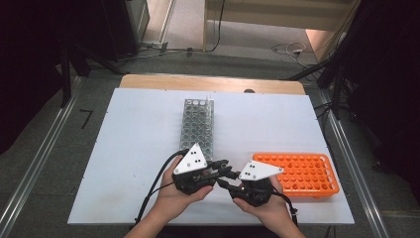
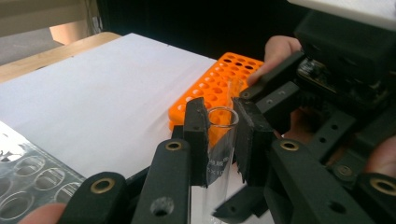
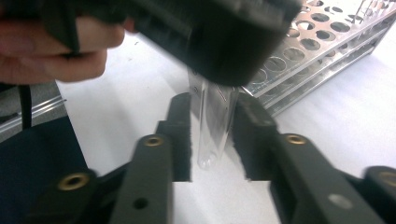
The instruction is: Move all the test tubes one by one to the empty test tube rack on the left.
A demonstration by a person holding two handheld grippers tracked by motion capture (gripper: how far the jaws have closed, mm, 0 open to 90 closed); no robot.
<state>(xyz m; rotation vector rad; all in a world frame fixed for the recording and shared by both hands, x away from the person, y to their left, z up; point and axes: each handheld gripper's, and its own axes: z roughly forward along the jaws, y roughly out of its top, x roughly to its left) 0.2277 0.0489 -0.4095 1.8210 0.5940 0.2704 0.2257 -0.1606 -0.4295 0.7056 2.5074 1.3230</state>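
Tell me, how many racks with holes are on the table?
2. The silver metal rack stands in the middle of the white table. The orange rack lies at the right, just beyond the right claw. No others show.

Light from above is even, white table [image 1: 143, 148] bright w/ soft shadows, surroundings dark. Gripper views blurry up close, approx. soft everywhere.

The left claw [image 3: 219, 37] blurs and hides the glass test tube's [image 3: 212, 126] top; the metal rack [image 2: 28, 172] runs off-frame.
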